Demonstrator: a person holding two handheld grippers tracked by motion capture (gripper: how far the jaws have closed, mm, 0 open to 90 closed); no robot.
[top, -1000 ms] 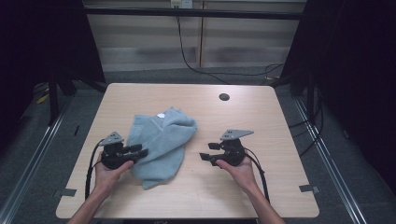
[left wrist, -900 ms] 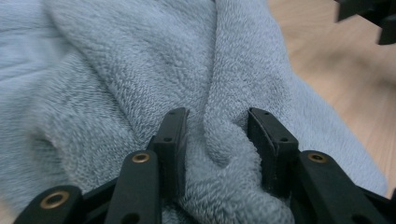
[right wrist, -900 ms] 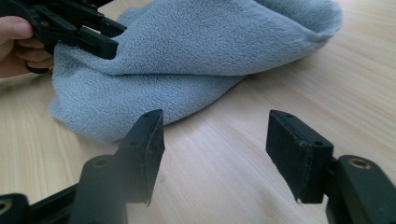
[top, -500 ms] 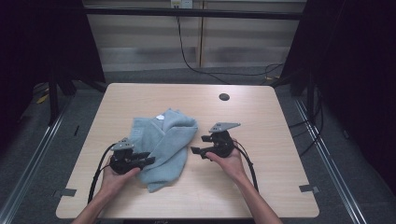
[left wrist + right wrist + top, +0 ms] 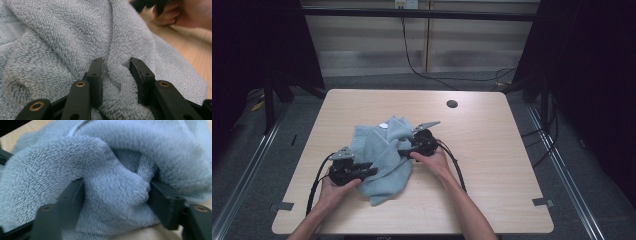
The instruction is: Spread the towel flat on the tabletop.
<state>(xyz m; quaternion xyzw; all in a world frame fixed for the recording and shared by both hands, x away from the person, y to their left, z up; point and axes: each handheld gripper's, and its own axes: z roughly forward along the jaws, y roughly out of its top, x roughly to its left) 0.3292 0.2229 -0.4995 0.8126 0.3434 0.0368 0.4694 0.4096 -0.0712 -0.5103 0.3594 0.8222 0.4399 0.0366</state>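
High view shows the grey towel crumpled at the table's middle, lying between the left gripper and the right gripper. Left jaws pinch a ridge of its near-left edge. Right jaws, just closing, straddle a fold at its right edge; whether they press I cannot tell.

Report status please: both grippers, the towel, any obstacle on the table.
Left gripper clamped on a towel fold. Right gripper pushed into the bunched towel, jaws wide, just closing slightly. Table around it free.
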